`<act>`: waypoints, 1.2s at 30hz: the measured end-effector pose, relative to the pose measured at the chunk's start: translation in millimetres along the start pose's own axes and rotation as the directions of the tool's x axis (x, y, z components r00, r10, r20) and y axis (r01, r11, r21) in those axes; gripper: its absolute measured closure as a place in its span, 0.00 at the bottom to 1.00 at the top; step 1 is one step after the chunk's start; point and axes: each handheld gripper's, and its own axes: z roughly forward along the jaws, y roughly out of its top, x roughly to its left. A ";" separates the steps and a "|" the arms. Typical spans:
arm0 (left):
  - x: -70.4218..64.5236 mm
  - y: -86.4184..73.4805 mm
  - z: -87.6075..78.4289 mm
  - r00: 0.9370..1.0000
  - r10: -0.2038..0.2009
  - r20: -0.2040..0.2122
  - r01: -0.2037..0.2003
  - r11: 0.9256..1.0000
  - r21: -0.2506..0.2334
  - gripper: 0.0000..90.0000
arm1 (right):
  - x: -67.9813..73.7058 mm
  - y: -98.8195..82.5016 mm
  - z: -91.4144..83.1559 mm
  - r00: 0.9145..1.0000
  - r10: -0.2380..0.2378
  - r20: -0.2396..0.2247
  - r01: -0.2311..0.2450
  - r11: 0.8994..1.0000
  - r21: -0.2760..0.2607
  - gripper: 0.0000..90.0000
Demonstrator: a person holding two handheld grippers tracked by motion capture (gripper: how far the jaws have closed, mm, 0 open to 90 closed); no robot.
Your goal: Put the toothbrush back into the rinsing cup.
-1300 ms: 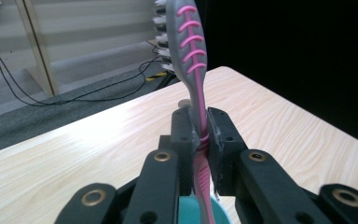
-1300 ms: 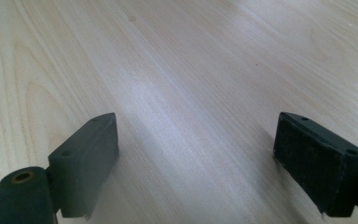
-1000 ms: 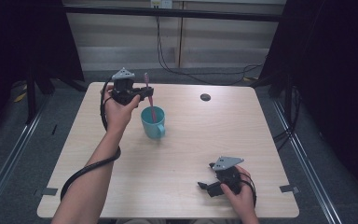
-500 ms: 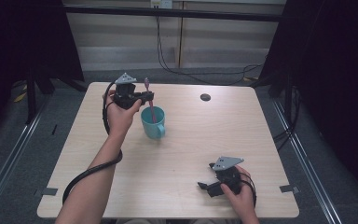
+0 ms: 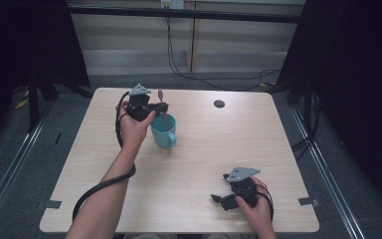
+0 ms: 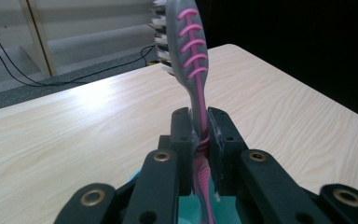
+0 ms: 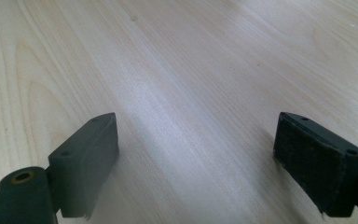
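Pale wood table (image 5: 194, 164) stands before dark curtains and a grey wall, bare but for a teal cup (image 5: 163, 132) and a small dark disc (image 5: 219, 103) near the far edge. Left gripper (image 5: 162, 106) hangs just above the cup, its jaws clenched on a pink toothbrush (image 5: 163, 110) held upright, bristle head up, handle pointing down into the cup. Judging by this, the step in hand is standing the brush in the cup; the next move calls for lowering until the handle's end meets the bottom, then releasing the jaws so the brush leans on the rim. From the left gripper view the pads pinch the toothbrush (image 6: 198, 116) at its neck, with teal cup (image 6: 189, 210) below, though whether the handle has touched bottom is hidden. High up, that grip is too small to read. Right gripper (image 5: 219, 199) rests near the table's near right corner, jaws released and empty over bare wood.
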 end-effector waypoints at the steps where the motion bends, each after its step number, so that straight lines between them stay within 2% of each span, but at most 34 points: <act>1: 0.2 -0.5 0.4 1.000 0.001 0.000 -0.001 1.000 0.000 0.91 | 0.1 0.0 0.0 1.000 0.001 0.000 -0.001 1.000 0.000 0.15; 31: 6.1 -23.1 5.9 0.999 -0.030 -0.015 0.030 0.999 0.044 0.91 | 0.2 0.0 -0.1 1.000 -0.002 0.000 0.002 1.000 0.000 0.15; 36: 6.9 -26.1 4.2 0.999 -0.033 -0.028 0.035 0.998 0.054 0.90 | 0.5 0.0 0.0 1.000 -0.003 -0.004 0.003 1.000 -0.001 0.15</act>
